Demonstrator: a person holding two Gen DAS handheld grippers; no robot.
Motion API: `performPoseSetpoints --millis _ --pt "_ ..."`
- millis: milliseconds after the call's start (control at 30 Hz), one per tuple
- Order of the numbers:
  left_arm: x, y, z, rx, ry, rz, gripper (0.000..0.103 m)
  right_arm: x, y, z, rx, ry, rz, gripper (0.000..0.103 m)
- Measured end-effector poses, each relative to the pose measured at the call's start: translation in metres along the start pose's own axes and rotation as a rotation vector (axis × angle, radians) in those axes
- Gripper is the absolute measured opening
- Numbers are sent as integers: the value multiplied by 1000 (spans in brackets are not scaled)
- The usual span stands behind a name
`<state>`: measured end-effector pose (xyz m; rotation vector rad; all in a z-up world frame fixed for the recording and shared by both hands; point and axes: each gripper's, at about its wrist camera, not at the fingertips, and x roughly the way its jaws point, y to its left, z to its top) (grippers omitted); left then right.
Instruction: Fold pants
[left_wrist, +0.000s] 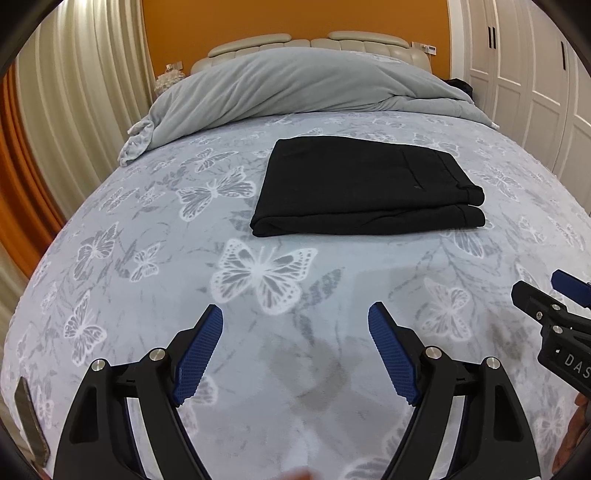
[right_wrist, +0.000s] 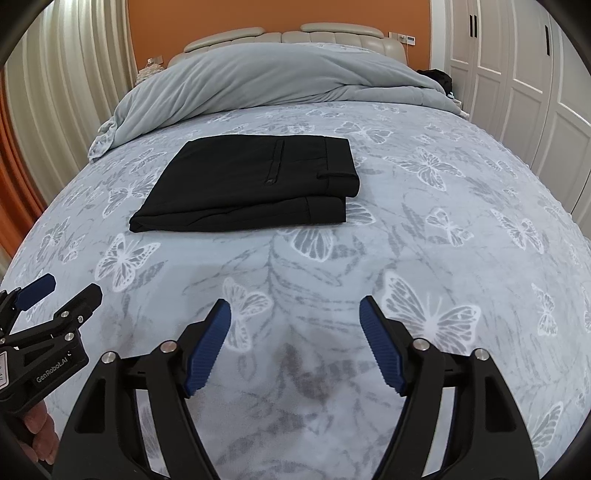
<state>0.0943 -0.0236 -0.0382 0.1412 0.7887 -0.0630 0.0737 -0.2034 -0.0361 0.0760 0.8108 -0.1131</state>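
Observation:
Black pants (left_wrist: 365, 188) lie folded into a flat stacked rectangle on the butterfly-print bed cover (left_wrist: 184, 266); the right wrist view shows them (right_wrist: 251, 181) left of centre, waistband and belt loop on top. My left gripper (left_wrist: 295, 314) hovers open over the cover, well short of the pants, nothing between its blue pads. My right gripper (right_wrist: 295, 306) is also open and empty, nearer than the pants. Each gripper appears at the edge of the other's view: the right one (left_wrist: 546, 291) and the left one (right_wrist: 70, 288).
A rumpled grey duvet (left_wrist: 295, 85) is heaped at the head of the bed below a beige headboard (left_wrist: 314, 42). Curtains (left_wrist: 74, 92) hang at the left, white wardrobe doors (left_wrist: 535, 92) stand at the right. A dark flat object (left_wrist: 31, 424) lies at the cover's near left edge.

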Motion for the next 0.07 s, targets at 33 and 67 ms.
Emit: performPoseSetpoints --millis 33,67 --pt "0 0 0 1 2 0 78 0 0 0 -3 0 1 72" --pt "0 -1 -1 -2 3 -1 78 -1 0 -1 -6 -2 1 72"
